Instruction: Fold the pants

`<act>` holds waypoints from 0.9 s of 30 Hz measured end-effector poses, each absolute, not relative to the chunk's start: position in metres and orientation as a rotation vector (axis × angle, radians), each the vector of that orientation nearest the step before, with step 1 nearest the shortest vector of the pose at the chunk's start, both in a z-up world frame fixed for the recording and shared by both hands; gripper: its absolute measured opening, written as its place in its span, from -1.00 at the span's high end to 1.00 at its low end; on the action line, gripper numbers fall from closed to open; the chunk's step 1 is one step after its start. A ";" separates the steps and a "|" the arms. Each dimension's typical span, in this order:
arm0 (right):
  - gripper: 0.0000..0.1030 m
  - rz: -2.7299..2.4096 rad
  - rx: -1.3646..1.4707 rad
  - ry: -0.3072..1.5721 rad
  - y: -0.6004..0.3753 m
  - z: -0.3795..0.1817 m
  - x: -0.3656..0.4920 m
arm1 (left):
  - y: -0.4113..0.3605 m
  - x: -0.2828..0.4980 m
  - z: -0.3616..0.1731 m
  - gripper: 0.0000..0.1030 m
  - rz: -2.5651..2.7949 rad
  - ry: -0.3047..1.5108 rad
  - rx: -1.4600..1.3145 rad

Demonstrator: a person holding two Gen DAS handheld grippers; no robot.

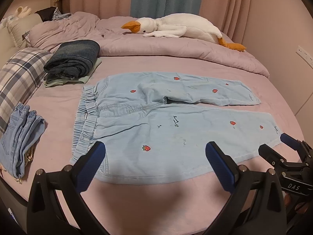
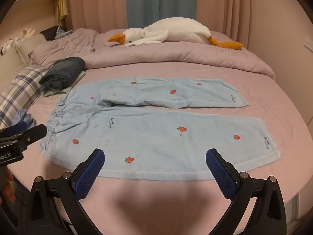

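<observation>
Pants point(image 1: 166, 121) lie flat on the bed point(image 1: 146, 192), legs side by side (ready for folding); left gripper point(image 1: 155, 152) and right gripper point(image 2: 155, 157) hover at their near edge, fingers spread, empty.

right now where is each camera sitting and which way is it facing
Left wrist: on the left claw, looking across the bed at the waistband half of the light blue pants; the right claw shows at its right edge.
Right wrist: on the right claw, facing the pants' leg half; the left claw shows at its left edge.
Shared: the pants, the goose plush, the folded dark jeans.
</observation>
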State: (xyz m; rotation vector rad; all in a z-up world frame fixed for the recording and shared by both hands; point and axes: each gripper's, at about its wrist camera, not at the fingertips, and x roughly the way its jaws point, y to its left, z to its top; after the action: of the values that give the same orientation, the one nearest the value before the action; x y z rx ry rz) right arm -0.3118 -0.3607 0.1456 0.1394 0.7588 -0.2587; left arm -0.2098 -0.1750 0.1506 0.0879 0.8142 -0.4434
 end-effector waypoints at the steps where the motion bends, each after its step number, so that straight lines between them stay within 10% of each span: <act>1: -0.99 -0.257 0.142 0.762 -0.360 0.147 -0.311 | -0.175 -0.210 0.151 -0.99 -0.444 0.814 0.088; 27: -0.99 -0.273 0.166 0.764 -0.365 0.154 -0.319 | -0.188 -0.217 0.156 -0.99 -0.481 0.817 0.106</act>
State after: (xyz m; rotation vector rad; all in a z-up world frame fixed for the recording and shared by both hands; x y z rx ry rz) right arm -0.3187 -0.3645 0.1540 0.1662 0.7641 -0.2729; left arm -0.2170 -0.1882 0.1555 0.1064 0.8172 -0.4813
